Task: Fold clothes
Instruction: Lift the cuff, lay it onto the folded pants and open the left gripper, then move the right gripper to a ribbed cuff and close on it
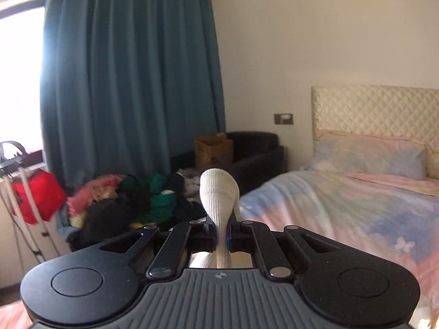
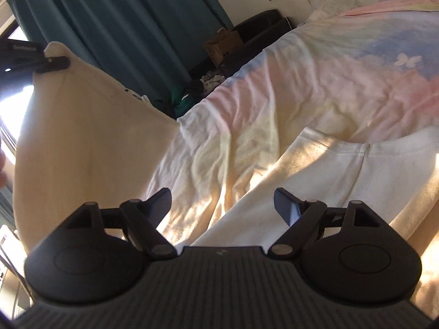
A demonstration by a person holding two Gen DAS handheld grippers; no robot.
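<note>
Daylight is blasting in from the window (image 1: 19, 82) at the left, blowing it out white; sun patches and soft shadows are streaking the bedspread (image 2: 274, 109); fisheye is bending both views' edges, corners are going black; slight blur throughout.

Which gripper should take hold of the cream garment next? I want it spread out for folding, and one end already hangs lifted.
The right gripper. Its jaws stand open and empty just above the cream garment lying on the bed. The left gripper is shut on a ribbed end of it, held up off the bed.
</note>
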